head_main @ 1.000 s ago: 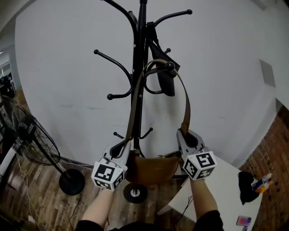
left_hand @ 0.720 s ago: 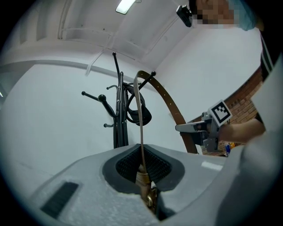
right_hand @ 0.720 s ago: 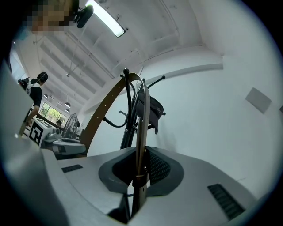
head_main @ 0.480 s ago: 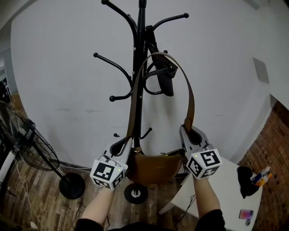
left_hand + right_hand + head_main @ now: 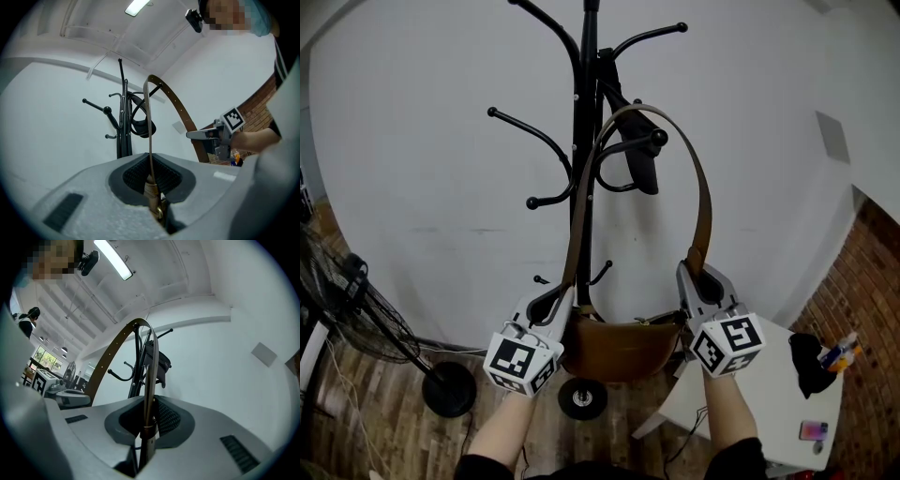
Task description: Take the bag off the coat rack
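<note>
A brown bag (image 5: 619, 349) hangs by its brown strap (image 5: 704, 211) in front of the black coat rack (image 5: 582, 141). My left gripper (image 5: 560, 302) is shut on the strap's left end just above the bag. The right gripper (image 5: 697, 279) is shut on the strap's right end. The strap's arch stands a little above the rack's knobbed hook (image 5: 654, 138), loose over it. In the left gripper view the strap (image 5: 149, 126) runs up from between the pads of my left gripper (image 5: 151, 176). In the right gripper view the strap (image 5: 149, 390) is pinched in my right gripper (image 5: 149, 420).
A black item (image 5: 641, 167) hangs on the rack behind the strap. A floor fan (image 5: 352, 314) stands at the left. At lower right a white table (image 5: 773, 403) carries a dark cloth (image 5: 807, 362) and a phone (image 5: 812, 431). A brick wall (image 5: 874, 309) is on the right.
Both grippers have moved up a little with the strap. Its arch, which lay on the knobbed hook, now stands above it, and the bag hangs slightly higher.
</note>
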`<state>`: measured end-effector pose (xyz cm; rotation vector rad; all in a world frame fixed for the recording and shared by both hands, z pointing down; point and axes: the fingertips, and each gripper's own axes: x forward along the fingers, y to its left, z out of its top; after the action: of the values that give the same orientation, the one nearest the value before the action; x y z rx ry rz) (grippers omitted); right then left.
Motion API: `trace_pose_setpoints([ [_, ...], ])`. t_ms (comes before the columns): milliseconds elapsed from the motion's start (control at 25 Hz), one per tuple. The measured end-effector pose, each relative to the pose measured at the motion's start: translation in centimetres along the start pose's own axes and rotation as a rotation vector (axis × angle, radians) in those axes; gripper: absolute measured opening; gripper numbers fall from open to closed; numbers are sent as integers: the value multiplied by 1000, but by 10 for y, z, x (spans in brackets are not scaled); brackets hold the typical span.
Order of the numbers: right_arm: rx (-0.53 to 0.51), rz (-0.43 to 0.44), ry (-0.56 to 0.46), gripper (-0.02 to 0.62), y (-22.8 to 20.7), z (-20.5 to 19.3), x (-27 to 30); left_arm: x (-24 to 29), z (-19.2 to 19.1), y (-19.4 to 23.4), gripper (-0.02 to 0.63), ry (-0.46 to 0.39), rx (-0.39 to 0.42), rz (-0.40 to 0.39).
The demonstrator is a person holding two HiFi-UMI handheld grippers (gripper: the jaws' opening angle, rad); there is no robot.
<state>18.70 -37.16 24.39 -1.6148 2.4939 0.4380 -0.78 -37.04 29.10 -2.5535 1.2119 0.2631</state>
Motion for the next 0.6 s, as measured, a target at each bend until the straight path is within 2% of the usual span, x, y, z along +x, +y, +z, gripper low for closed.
trace_pose_setpoints([
  [600, 31, -74, -12, 34, 40, 2, -35, -40, -5, 5, 15, -4, -64, -88],
])
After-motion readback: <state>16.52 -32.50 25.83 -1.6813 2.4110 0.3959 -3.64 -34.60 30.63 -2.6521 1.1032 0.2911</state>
